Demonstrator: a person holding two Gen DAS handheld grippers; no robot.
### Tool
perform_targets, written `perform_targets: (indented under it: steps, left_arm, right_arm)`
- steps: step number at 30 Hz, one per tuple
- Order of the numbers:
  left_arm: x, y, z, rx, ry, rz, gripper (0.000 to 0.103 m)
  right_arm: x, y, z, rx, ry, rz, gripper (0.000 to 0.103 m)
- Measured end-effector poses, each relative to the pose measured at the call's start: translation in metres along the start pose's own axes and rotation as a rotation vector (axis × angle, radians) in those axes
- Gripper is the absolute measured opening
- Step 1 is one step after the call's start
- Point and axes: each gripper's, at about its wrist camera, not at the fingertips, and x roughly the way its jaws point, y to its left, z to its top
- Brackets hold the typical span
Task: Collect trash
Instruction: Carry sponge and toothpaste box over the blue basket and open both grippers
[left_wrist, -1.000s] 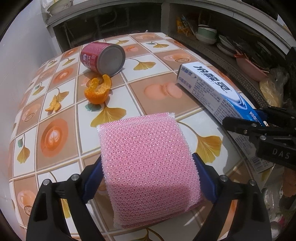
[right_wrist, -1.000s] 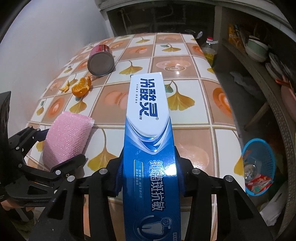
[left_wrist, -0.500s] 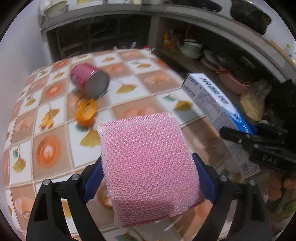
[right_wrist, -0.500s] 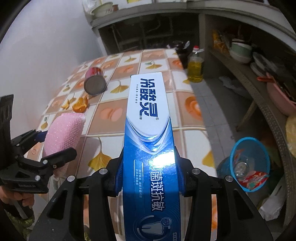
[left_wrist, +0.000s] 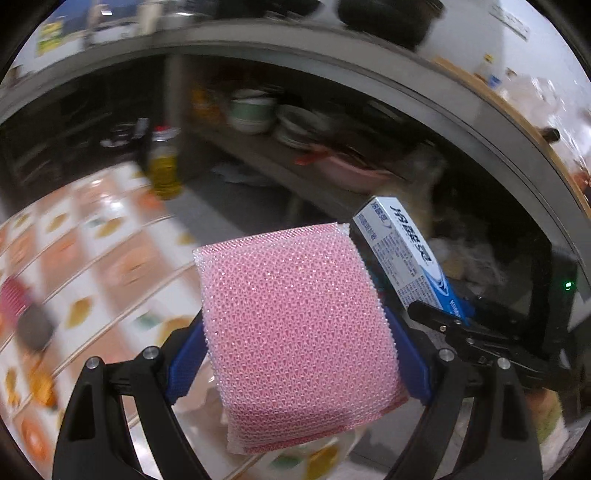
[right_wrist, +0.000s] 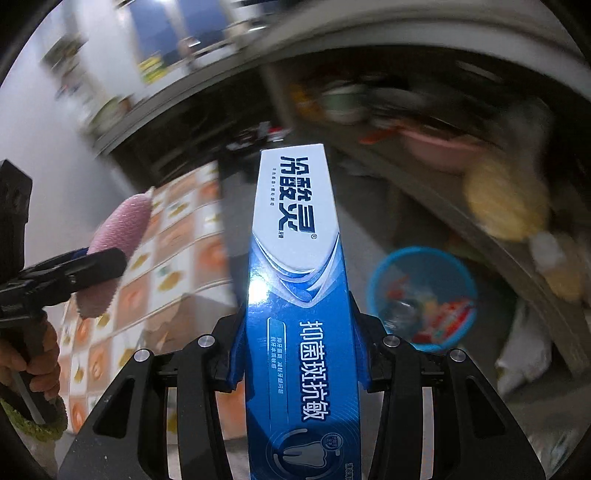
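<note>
My left gripper (left_wrist: 295, 354) is shut on a pink mesh sponge (left_wrist: 295, 325), held in the air over the table's right edge. My right gripper (right_wrist: 297, 350) is shut on a blue and white toothpaste box (right_wrist: 295, 280) that sticks out forward. In the left wrist view the toothpaste box (left_wrist: 402, 254) and the right gripper (left_wrist: 458, 325) show just right of the sponge. In the right wrist view the sponge (right_wrist: 118, 236) and the left gripper (right_wrist: 74, 273) appear at the left, with a hand (right_wrist: 33, 354) on its handle. A blue trash basket (right_wrist: 421, 295) with wrappers stands on the floor ahead, right of the box.
The tiled table (left_wrist: 92, 258) lies to the left, with a blurred red can (left_wrist: 22, 310) and orange peel (left_wrist: 40, 384) on it. An oil bottle (left_wrist: 162, 166) stands on the floor. A low shelf (left_wrist: 295, 166) carries bowls and a pink basin (right_wrist: 439, 147). A white bag (right_wrist: 524, 362) lies near the basket.
Both grippers have swung to the right and risen, off the table toward the floor and shelf, each keeping its load. The basket now sits nearer the middle of the right wrist view.
</note>
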Motion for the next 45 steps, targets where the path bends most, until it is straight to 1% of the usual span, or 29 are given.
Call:
perform_targets:
  steps: [1, 4, 6, 7, 8, 9, 12, 14, 17, 18, 20, 22, 24, 27, 28, 29, 30, 31, 32, 33, 35, 38, 41, 42, 45]
  left_arm:
    - [0.009, -0.008, 0.006, 0.015, 0.013, -0.016, 0.086]
    - [0.057, -0.035, 0.029, 0.048, 0.103, -0.092, 0.086]
    - [0.1, -0.047, 0.043, 0.039, 0.199, -0.13, 0.086]
    - [0.117, -0.05, 0.045, 0.038, 0.231, -0.139, 0.086]
    - [0.141, -0.054, 0.05, 0.035, 0.286, -0.144, 0.087]
    - [0.165, -0.057, 0.054, 0.028, 0.338, -0.127, 0.087]
    - [0.227, -0.065, 0.064, 0.039, 0.451, -0.118, 0.087]
    - [0.27, -0.063, 0.066, 0.002, 0.528, -0.097, 0.087]
    - [0.323, -0.058, 0.067, -0.057, 0.609, -0.085, 0.087]
    - [0.344, -0.056, 0.065, -0.08, 0.643, -0.068, 0.087]
    - [0.371, -0.058, 0.062, -0.094, 0.686, -0.044, 0.087]
    - [0.398, -0.057, 0.061, -0.097, 0.719, -0.02, 0.088]
    - [0.427, -0.061, 0.062, -0.092, 0.737, 0.013, 0.088]
    - [0.451, -0.062, 0.061, -0.099, 0.725, 0.047, 0.089]
    - [0.455, -0.06, 0.062, -0.1, 0.716, 0.053, 0.091]
    - [0.461, -0.059, 0.064, -0.104, 0.705, 0.061, 0.092]
    - [0.464, -0.058, 0.066, -0.111, 0.695, 0.064, 0.093]
    - [0.464, -0.054, 0.067, -0.118, 0.687, 0.061, 0.093]
    - [0.462, -0.053, 0.07, -0.142, 0.658, 0.044, 0.093]
    - [0.458, -0.054, 0.072, -0.159, 0.64, 0.027, 0.096]
    - [0.453, -0.054, 0.076, -0.169, 0.621, 0.002, 0.097]
    - [0.445, -0.054, 0.081, -0.165, 0.598, -0.004, 0.097]
    - [0.429, -0.053, 0.086, -0.184, 0.58, -0.022, 0.097]
    - [0.424, -0.054, 0.087, -0.188, 0.574, -0.028, 0.097]
    - [0.396, -0.056, 0.093, -0.199, 0.55, -0.064, 0.097]
  right_arm:
    - [0.0, -0.021, -0.001, 0.047, 0.002, -0.026, 0.043]
    - [0.008, -0.065, -0.01, 0.148, 0.027, -0.086, 0.043]
    - [0.021, -0.087, -0.018, 0.205, 0.059, -0.108, 0.043]
    - [0.031, -0.099, -0.024, 0.242, 0.083, -0.113, 0.043]
    - [0.039, -0.107, -0.027, 0.265, 0.099, -0.115, 0.043]
    - [0.049, -0.117, -0.031, 0.29, 0.12, -0.119, 0.043]
    - [0.085, -0.143, -0.044, 0.36, 0.183, -0.129, 0.043]
    - [0.107, -0.158, -0.05, 0.402, 0.218, -0.136, 0.043]
    - [0.14, -0.18, -0.054, 0.469, 0.263, -0.146, 0.043]
    - [0.151, -0.187, -0.054, 0.485, 0.275, -0.156, 0.043]
    - [0.166, -0.197, -0.052, 0.509, 0.297, -0.188, 0.043]
    - [0.185, -0.21, -0.05, 0.542, 0.322, -0.202, 0.043]
    - [0.198, -0.219, -0.046, 0.557, 0.334, -0.236, 0.043]
    - [0.219, -0.229, -0.042, 0.57, 0.354, -0.269, 0.044]
    - [0.223, -0.233, -0.042, 0.573, 0.344, -0.271, 0.045]
    - [0.227, -0.235, -0.04, 0.564, 0.324, -0.276, 0.048]
    - [0.23, -0.233, -0.039, 0.547, 0.313, -0.302, 0.06]
    - [0.232, -0.233, -0.04, 0.525, 0.301, -0.345, 0.067]
    - [0.232, -0.232, -0.04, 0.515, 0.291, -0.358, 0.068]
    - [0.23, -0.231, -0.042, 0.512, 0.28, -0.361, 0.068]
    - [0.224, -0.229, -0.049, 0.516, 0.254, -0.367, 0.07]
    - [0.212, -0.226, -0.055, 0.523, 0.22, -0.386, 0.07]
    - [0.195, -0.222, -0.062, 0.54, 0.188, -0.39, 0.07]
    - [0.196, -0.223, -0.059, 0.538, 0.184, -0.392, 0.07]
    - [0.176, -0.216, -0.068, 0.527, 0.169, -0.391, 0.07]
